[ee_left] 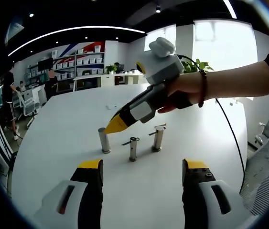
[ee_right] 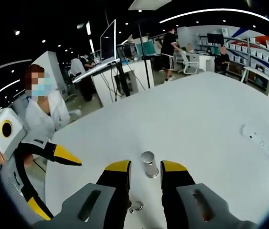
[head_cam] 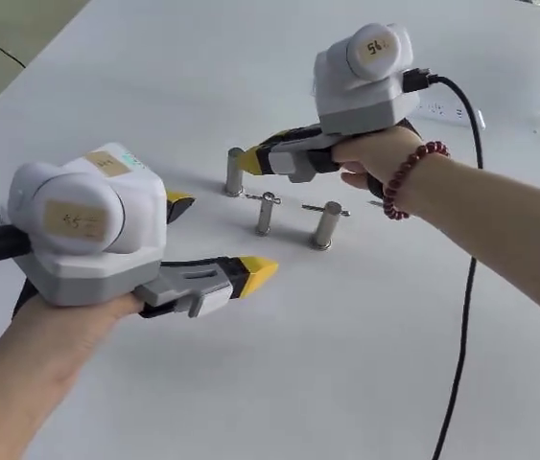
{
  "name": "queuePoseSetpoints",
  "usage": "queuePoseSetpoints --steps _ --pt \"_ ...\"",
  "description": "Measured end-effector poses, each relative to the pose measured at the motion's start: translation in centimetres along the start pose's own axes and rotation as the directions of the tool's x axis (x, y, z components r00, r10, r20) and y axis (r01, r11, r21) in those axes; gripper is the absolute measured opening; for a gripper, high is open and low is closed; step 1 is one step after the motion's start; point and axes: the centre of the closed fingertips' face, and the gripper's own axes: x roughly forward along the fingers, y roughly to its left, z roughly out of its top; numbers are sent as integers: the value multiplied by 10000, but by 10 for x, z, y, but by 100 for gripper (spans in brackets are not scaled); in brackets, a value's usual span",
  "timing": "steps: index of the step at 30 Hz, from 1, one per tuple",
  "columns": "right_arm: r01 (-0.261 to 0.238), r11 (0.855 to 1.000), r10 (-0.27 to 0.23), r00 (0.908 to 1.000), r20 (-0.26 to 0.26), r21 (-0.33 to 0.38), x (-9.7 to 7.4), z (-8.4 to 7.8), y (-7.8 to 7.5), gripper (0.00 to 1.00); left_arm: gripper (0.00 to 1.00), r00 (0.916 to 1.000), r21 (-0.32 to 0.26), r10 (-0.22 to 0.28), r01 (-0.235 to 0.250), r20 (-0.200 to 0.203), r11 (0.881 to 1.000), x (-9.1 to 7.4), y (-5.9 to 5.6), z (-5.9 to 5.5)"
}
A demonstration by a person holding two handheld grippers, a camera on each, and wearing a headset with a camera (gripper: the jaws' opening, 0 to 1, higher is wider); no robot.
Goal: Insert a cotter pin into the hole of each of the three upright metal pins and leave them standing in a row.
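Three metal pins stand upright in a row on our white table (head_cam: 346, 364). We count two cotter pins: the first cotter pin (head_cam: 253, 197) crosses the middle pin (head_cam: 266, 213), the second cotter pin (head_cam: 310, 207) the right pin (head_cam: 325, 225). Our right gripper (head_cam: 222, 161) tips sit just beside the left pin (head_cam: 235, 172), claw narrowed to a slim gap. Our left gripper (head_cam: 222, 236) hovers nearby, claw spread wide.

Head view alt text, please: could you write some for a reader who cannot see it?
Three upright metal pins stand in a row on a white table, two carrying cotter pins. The right gripper points at the bare pin; the left gripper is open.
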Motion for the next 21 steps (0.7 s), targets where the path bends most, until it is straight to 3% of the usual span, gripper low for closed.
queuePoseSetpoints --steps 12,21 --pt "-105 9991 87 9990 -440 -411 31 -9 -7 18 66 9999 -218 -105 104 -14 9997 2 3 -2" --pt "116 9995 -129 9989 -447 -297 34 -8 -10 12 66 9996 -229 -181 176 -225 9996 6 2 -6"
